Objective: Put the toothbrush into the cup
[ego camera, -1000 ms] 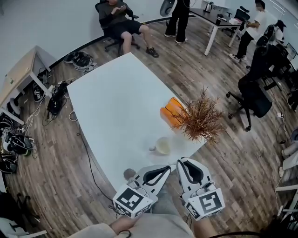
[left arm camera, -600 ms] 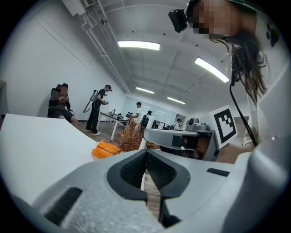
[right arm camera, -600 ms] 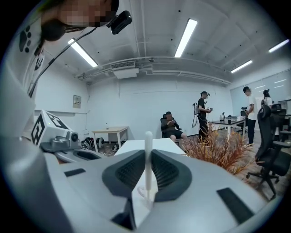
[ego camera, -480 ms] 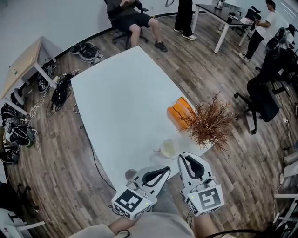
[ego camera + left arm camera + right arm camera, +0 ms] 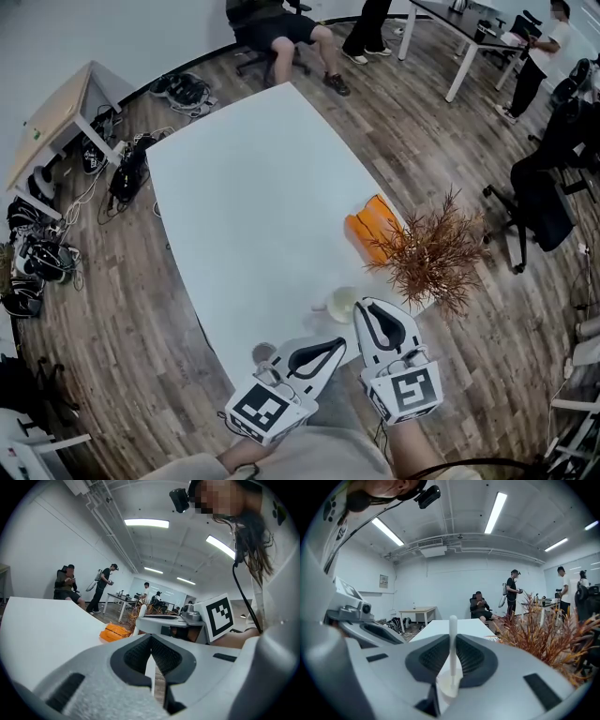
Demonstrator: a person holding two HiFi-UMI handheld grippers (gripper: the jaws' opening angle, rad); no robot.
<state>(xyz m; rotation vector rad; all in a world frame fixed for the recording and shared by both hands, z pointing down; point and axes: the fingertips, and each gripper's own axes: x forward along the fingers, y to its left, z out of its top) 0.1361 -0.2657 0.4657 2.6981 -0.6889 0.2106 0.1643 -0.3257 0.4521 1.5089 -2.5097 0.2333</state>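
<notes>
A cream cup stands near the front edge of the white table. The white toothbrush rests in it and leans out to the left. In the right gripper view the toothbrush rises upright out of the cup, just beyond the jaw tips. My right gripper is shut, its tips close beside the cup and holding nothing. Lower left of the cup, my left gripper is shut and empty over the table's front corner.
A dried brown plant stands at the table's right edge, close to the right of the cup. An orange packet lies behind it. A seated person is beyond the table's far end. Office chairs stand at the right.
The head view has shifted, so the table sits higher and further right in the picture. The cup now lies nearer the right gripper's tips. Both grippers stay shut.
</notes>
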